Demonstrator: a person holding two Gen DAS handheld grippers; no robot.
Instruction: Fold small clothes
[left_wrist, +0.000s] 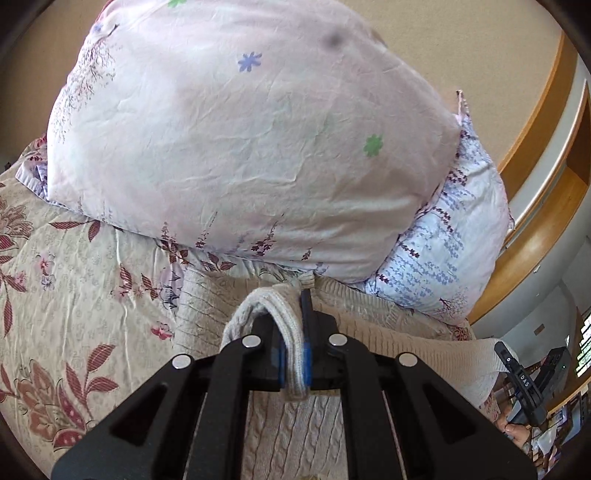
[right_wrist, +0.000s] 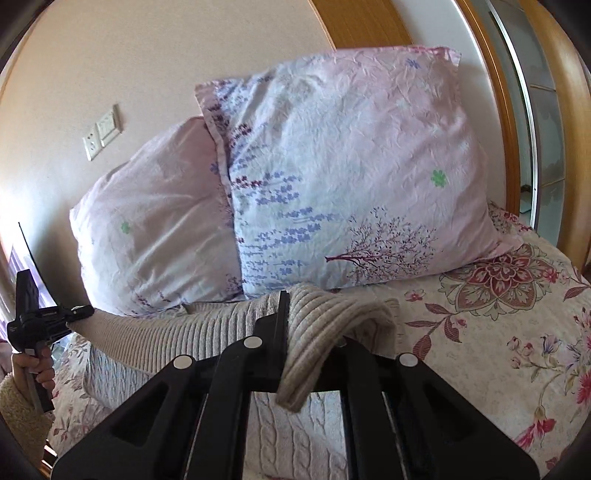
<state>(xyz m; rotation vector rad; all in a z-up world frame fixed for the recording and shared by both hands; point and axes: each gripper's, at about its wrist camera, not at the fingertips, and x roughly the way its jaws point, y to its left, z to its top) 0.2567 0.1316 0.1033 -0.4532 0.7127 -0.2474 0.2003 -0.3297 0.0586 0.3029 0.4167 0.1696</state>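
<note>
A beige cable-knit sweater (left_wrist: 295, 424) lies on the bed, its ribbed hem lifted and stretched between both grippers. My left gripper (left_wrist: 293, 354) is shut on one corner of the ribbed hem (left_wrist: 266, 306). My right gripper (right_wrist: 306, 332) is shut on the other corner of the hem (right_wrist: 325, 314), which drapes over its fingers. The stretched hem runs left in the right wrist view to the left gripper (right_wrist: 79, 314), held in a hand. The right gripper shows at the far right of the left wrist view (left_wrist: 496, 349).
Two pink and blue floral pillows (left_wrist: 251, 147) (right_wrist: 351, 177) lean against the wall just beyond the sweater. A floral bedspread (left_wrist: 74, 295) (right_wrist: 498, 332) covers the bed. A wooden headboard frame (right_wrist: 498, 110) curves at the right. Wall sockets (right_wrist: 101, 131) sit at the left.
</note>
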